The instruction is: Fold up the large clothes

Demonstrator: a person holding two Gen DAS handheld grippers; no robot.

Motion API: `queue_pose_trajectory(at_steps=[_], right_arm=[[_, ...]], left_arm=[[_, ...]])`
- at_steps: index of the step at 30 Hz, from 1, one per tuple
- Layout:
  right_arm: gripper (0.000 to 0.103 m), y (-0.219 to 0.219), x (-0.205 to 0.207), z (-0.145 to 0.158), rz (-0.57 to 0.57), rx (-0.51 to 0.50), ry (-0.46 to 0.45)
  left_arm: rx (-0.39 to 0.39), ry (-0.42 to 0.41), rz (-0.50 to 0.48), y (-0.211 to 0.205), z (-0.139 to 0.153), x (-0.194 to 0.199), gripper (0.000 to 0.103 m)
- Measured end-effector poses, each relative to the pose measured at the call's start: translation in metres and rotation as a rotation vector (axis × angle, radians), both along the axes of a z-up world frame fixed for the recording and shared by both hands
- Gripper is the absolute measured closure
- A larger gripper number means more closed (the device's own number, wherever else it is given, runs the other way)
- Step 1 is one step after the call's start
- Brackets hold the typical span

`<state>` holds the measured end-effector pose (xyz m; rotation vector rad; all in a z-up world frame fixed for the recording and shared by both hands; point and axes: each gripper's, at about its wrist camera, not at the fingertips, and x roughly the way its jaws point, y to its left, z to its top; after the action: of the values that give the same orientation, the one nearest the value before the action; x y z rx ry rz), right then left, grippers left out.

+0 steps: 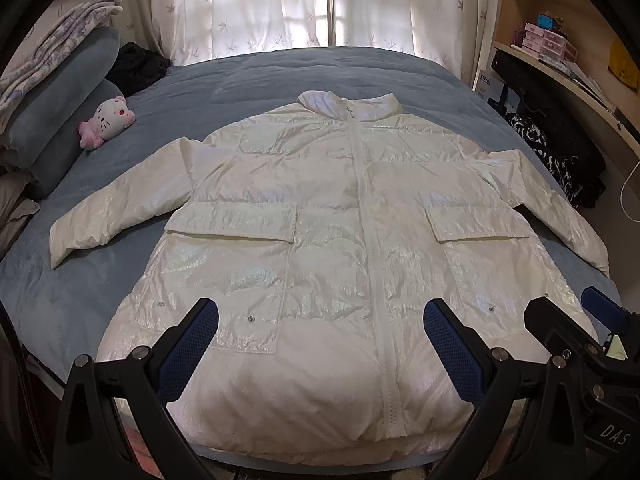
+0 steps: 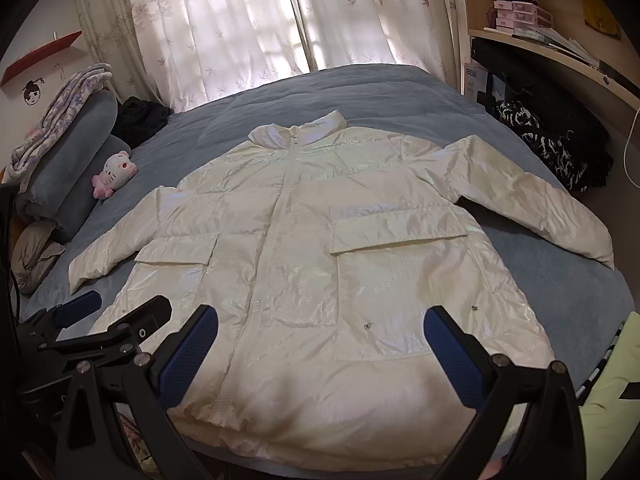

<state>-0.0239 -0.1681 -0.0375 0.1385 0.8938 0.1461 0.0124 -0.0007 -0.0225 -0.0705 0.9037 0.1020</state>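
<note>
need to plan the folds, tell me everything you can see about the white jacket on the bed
The white jacket is a puffy, quilted coat in shiny, slightly iridescent, crinkled fabric. It lies flat, front up and zipped closed on the blue bed cover, collar toward the curtains, hem toward the cameras. Both sleeves are spread outward. It has a stand-up collar, a white centre zip, two large flap pockets and small metal snaps near the hem. Nothing rests on it; the left claw and right claw are open near the hem, apparently not touching it.

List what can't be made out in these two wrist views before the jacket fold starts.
- Jacket hem: both views, cut off behind the gripper bodies.
- Box labels on the shelf: both views, too small.
- Black pile by the curtain: both views, too dark to identify.
</note>
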Motion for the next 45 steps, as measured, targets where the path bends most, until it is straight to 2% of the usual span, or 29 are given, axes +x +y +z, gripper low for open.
queue_pose_trajectory(at_steps=[37,41,45], right_arm=[[0.0,-0.004,0.003,-0.003,-0.002,0.002,0.004],[0.0,-0.003,0.006,0.003,0.014,-0.02,-0.008],[0.0,-0.002,0.015,0.026,0.021,-0.073,-0.057]], left_arm=[[0.024,0.009,-0.029,-0.007,0.001,0.011,0.002],[0.043,-0.005,-0.052,-0.01,0.011,0.019,0.002],[0.072,-0.074,-0.072,-0.014,0.036,0.03,0.002]])
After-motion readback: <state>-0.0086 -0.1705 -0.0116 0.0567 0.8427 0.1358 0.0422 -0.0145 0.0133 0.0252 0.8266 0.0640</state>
